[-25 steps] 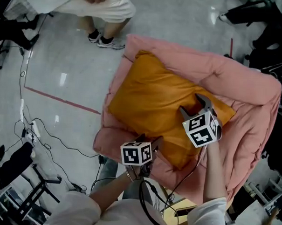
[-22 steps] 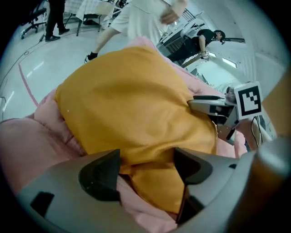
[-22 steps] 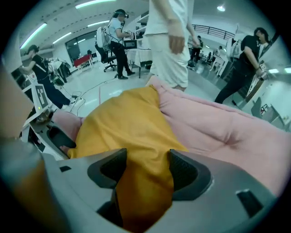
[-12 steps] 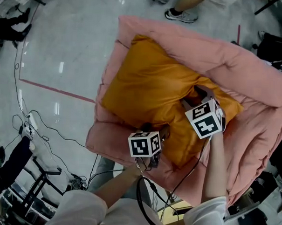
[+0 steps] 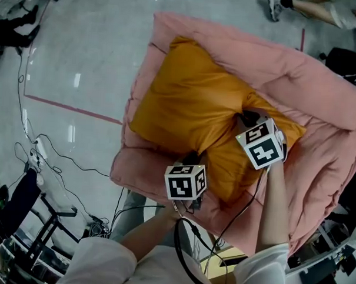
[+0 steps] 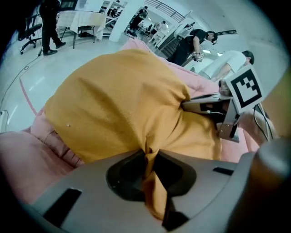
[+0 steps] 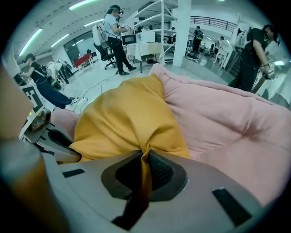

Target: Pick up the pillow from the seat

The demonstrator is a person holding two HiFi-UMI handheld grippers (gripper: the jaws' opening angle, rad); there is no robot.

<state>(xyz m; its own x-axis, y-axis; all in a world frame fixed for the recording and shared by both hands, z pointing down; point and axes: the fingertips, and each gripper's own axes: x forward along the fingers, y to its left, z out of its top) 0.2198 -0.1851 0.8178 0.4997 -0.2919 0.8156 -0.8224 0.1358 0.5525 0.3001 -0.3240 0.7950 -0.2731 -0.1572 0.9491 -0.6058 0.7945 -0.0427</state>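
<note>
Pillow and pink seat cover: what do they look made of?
The pillow looks like thin, smooth woven cloth with a faint sheen over soft filling: it gathers into fine creases. The seat cover looks like matte, padded quilted fabric: puffy panels between stitched seams. Exact fibres can't be told.

Pillow [image 5: 191, 104] smooth cloth (slight sheen); seat [image 5: 322, 86] quilted matt fabric

Grey floor [image 5: 82, 46] carries pink padded seat [image 5: 321, 97]; orange pillow [image 5: 191, 104] lies on seat.
</note>
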